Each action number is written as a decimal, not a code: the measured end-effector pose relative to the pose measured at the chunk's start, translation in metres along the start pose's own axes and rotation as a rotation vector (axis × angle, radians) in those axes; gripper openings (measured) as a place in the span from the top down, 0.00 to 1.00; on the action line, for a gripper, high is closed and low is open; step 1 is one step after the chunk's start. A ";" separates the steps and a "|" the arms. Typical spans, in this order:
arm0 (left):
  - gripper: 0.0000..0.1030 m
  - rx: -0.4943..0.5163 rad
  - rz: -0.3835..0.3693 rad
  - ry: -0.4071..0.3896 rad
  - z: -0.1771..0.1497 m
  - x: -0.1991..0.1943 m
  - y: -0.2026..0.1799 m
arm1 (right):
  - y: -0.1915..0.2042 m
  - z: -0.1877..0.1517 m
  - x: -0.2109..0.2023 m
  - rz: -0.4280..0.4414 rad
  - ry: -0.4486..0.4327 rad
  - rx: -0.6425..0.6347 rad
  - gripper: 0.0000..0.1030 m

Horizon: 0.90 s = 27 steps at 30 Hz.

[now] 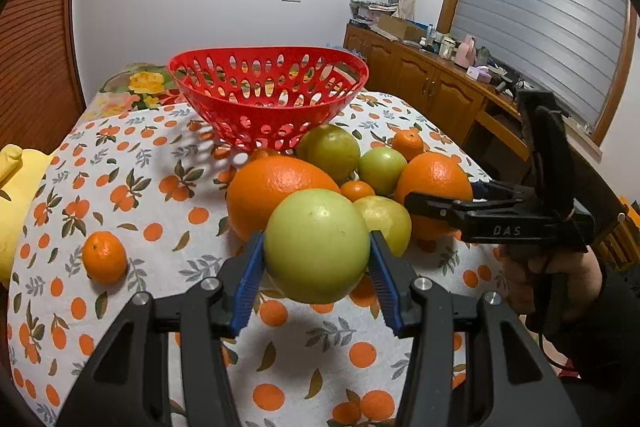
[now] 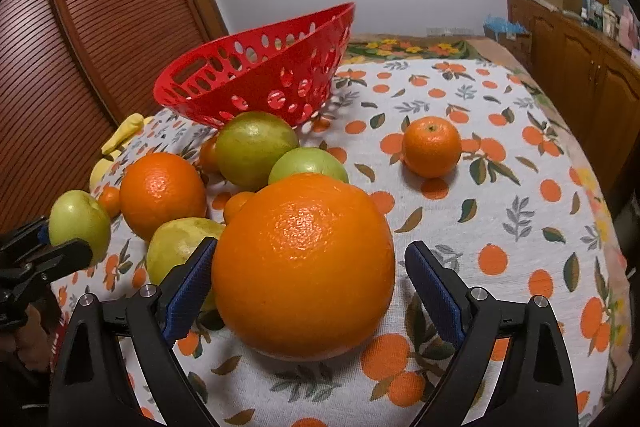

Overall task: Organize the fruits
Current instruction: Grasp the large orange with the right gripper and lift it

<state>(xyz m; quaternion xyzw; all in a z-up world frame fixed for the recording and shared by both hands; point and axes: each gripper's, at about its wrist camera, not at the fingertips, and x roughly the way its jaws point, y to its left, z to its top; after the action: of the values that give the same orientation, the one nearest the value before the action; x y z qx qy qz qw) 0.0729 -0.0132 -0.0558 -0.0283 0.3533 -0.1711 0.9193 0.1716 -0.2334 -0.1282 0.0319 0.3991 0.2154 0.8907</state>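
**Fruit sorting: two claws, one basket**

Left wrist view: left claw (image 1: pixel 316 259) clamped on a green apple (image 1: pixel 317 245), lifted off the counter (image 1: pixel 160 267). The red basket (image 1: pixel 268 87), seemingly empty, lies straight ahead beyond the fruit pile. Right claw (image 1: pixel 416 201) reaches in from the right against a large orange (image 1: pixel 434 187).

Right wrist view: right claw (image 2: pixel 308 279) spread wide, straddling the large orange (image 2: pixel 304 273), which rests on the counter; left pad touches or nearly so, right pad stands clear. The basket (image 2: pixel 256 75) lies ahead-left. Left claw is likely nearer to delivering.
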 end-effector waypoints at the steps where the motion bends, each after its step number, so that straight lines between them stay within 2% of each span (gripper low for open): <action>1: 0.51 -0.002 -0.001 -0.004 0.001 -0.001 0.000 | -0.001 0.000 0.001 0.003 0.001 0.004 0.08; 10: 0.51 0.004 -0.004 -0.022 0.009 -0.001 0.000 | -0.006 0.001 0.005 0.035 0.019 0.034 0.10; 12: 0.51 0.006 -0.003 -0.024 0.010 -0.001 0.000 | -0.007 0.002 0.006 0.065 0.022 0.042 0.18; 13: 0.51 0.006 -0.002 -0.025 0.011 0.000 -0.001 | -0.007 0.002 0.006 0.072 0.025 0.047 0.18; 18: 0.51 0.004 -0.002 -0.030 0.015 0.000 0.001 | -0.002 0.002 0.003 0.036 0.019 0.025 0.19; 27: 0.51 0.005 0.006 -0.060 0.028 -0.004 0.004 | 0.006 0.023 -0.023 0.030 -0.063 -0.051 0.20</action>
<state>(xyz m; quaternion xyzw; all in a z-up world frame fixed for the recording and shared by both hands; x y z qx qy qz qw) 0.0898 -0.0105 -0.0324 -0.0299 0.3253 -0.1684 0.9300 0.1726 -0.2349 -0.0953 0.0221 0.3645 0.2377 0.9001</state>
